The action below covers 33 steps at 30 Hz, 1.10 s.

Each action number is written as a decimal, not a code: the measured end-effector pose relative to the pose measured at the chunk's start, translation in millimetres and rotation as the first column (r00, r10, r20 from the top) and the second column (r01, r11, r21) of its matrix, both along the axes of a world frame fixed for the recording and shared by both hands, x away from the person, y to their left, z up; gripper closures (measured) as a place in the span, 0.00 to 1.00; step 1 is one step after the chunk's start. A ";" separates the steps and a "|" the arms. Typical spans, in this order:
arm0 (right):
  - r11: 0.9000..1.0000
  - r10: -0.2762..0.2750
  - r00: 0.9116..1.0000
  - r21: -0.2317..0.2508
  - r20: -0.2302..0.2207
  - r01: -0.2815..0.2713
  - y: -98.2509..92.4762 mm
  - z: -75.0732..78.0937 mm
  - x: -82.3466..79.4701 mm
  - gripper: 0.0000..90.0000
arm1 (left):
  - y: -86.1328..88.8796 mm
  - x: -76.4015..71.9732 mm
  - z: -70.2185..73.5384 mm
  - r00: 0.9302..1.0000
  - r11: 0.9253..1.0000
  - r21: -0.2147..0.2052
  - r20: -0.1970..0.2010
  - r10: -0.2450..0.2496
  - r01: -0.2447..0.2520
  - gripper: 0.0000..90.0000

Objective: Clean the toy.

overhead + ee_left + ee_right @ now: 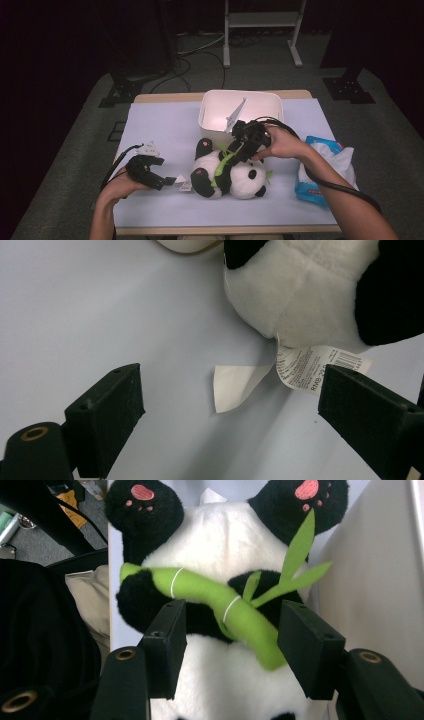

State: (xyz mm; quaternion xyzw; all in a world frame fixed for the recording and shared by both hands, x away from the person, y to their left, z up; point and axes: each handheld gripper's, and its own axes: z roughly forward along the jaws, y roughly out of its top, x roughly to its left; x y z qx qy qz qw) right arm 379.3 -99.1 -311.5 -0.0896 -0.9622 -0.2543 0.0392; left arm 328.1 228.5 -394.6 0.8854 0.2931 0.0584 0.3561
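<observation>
High view puts a plush panda (pixel 232 175) on its back in the middle of the pale bench (pixel 165 125), feet toward the person's left and head toward the right, just in front of a white plastic bin (pixel 215 122). The right gripper (pixel 239 148) hangs over the toy's belly, by the green felt bamboo stalk (pixel 222 162) that the panda hugs. Right gripper view looks down along that gripper (pixel 231 630): its jaws stand apart, one on each side of the bamboo stalk (pixel 220 607) and the black arms around it, not pressing on the plush. The left gripper (pixel 167 181) lies low on the bench beside the panda's feet end, close to the toy's tags. Left gripper view shows this gripper (pixel 230 405) with its jaws wide apart and nothing gripped; a folded white tag (pixel 235 385) lies on the bench between them, and a printed label (pixel 310 367) sewn to the panda (pixel 300 290) reaches toward one jaw. A blue-and-white wipes pack (pixel 325 170) sits at the bench's right edge.
</observation>
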 end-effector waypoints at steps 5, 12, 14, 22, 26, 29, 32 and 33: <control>0.999 0.011 1.000 -0.039 0.000 -0.011 10.6 -7.5 4.1 0.49 | 0.8 0.6 -0.7 1.000 1.000 0.001 -0.005 0.002 -0.002 0.11; 0.997 0.019 1.000 -0.073 0.005 -0.018 22.4 -17.9 4.3 0.49 | 2.4 0.7 -0.3 1.000 1.000 -0.002 -0.003 0.000 0.000 0.11; 0.997 0.014 1.000 -0.074 0.015 -0.013 23.4 -19.6 4.1 0.51 | 1.8 0.7 -1.0 1.000 1.000 -0.007 -0.008 0.004 -0.004 0.11; 0.999 0.015 1.000 -0.051 0.024 -0.014 20.6 -21.1 0.6 0.74 | 1.2 0.9 -1.9 1.000 1.000 -0.012 -0.013 0.009 -0.009 0.11; 0.999 0.023 1.000 -0.025 0.006 -0.023 16.5 -19.0 -1.7 0.81 | 1.8 1.9 -3.1 1.000 1.000 -0.010 -0.014 0.007 -0.008 0.11; 1.000 0.022 1.000 -0.005 -0.005 -0.022 12.6 -16.4 -1.6 0.82 | 2.3 2.1 -4.0 1.000 1.000 -0.010 -0.019 0.009 -0.009 0.11; 1.000 0.026 1.000 0.018 -0.010 -0.026 8.7 -12.7 -3.1 0.83 | 3.1 1.8 -3.3 1.000 1.000 -0.017 -0.016 0.011 -0.011 0.11; 0.999 0.028 1.000 0.024 -0.007 -0.028 7.7 -10.8 -4.1 0.83 | 3.6 1.9 -3.0 1.000 1.000 -0.017 -0.013 0.010 -0.010 0.11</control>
